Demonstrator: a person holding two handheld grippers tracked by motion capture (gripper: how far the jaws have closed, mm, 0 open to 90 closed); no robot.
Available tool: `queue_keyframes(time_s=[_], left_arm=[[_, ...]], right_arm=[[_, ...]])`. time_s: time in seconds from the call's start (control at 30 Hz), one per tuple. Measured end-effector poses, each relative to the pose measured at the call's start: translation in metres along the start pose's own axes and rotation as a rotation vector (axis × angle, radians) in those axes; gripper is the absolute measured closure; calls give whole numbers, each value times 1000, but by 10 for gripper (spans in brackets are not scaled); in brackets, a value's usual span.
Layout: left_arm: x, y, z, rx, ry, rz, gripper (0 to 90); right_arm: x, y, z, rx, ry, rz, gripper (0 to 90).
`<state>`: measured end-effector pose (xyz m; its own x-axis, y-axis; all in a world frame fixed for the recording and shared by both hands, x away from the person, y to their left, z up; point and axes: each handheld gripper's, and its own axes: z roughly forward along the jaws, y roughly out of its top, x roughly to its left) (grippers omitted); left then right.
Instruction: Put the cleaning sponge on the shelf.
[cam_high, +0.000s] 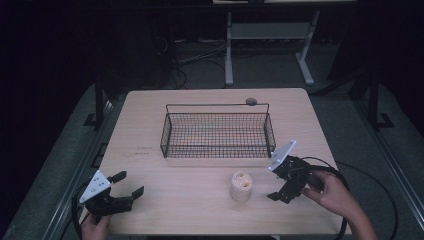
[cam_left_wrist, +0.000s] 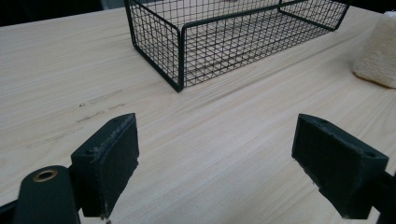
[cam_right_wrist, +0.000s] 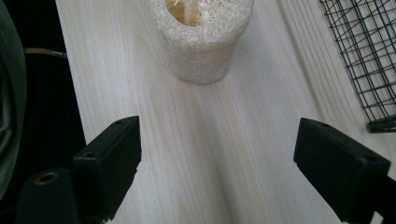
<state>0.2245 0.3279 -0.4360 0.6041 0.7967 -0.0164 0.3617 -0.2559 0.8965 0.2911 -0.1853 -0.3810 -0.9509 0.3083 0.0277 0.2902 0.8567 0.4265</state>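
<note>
From the high view, a pale wooden table (cam_high: 200, 165) carries a black wire basket (cam_high: 218, 131) set toward its far edge, roughly centred between the left and right edges, with a thin handle bar standing along the basket's far side. A short, upright loofah piece (cam_high: 240, 186), cream-coloured with two hollows in its top, stands near the table's near edge, a little right of centre and well apart from the basket. The left gripper (cam_high: 127, 184) hovers at the near left corner, held by the person's left hand (cam_high: 95, 227), its jaws spread wide with nothing between them. The right gripper (cam_high: 281, 187) sits by the near right part of the table, just beside the loofah piece but not touching it, held by the right hand (cam_high: 336, 197), a black cable looping behind it; whether its jaws are apart is hard to tell from here. In the left gripper view, the two black jaws stand far apart over bare wood, with a corner of the basket (cam_left_wrist: 224, 42) ahead and an edge of the loofah piece (cam_left_wrist: 376, 56) at the right border. In the right gripper view, the jaws are likewise spread and released, empty, with the loofah piece (cam_right_wrist: 201, 39) standing straight ahead beyond them and a corner of the basket (cam_right_wrist: 369, 60) at the right.
</note>
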Motion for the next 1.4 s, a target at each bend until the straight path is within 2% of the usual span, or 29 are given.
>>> queue_keyframes(time_s=[0.5,0.73,0.97,1.4], left_arm=[[1,0,-1,-7,1,-3,141],[1,0,-1,-6,-2,-4,141],[1,0,-1,-7,-3,0,141],[1,1,-1,-8,-3,0,141]], right_arm=[[2,16,4,19,20,-26,146],[3,27,6,20,30,-59,145],[6,38,13,36,39,-89,145],[7,56,25,49,61,-116,145]])
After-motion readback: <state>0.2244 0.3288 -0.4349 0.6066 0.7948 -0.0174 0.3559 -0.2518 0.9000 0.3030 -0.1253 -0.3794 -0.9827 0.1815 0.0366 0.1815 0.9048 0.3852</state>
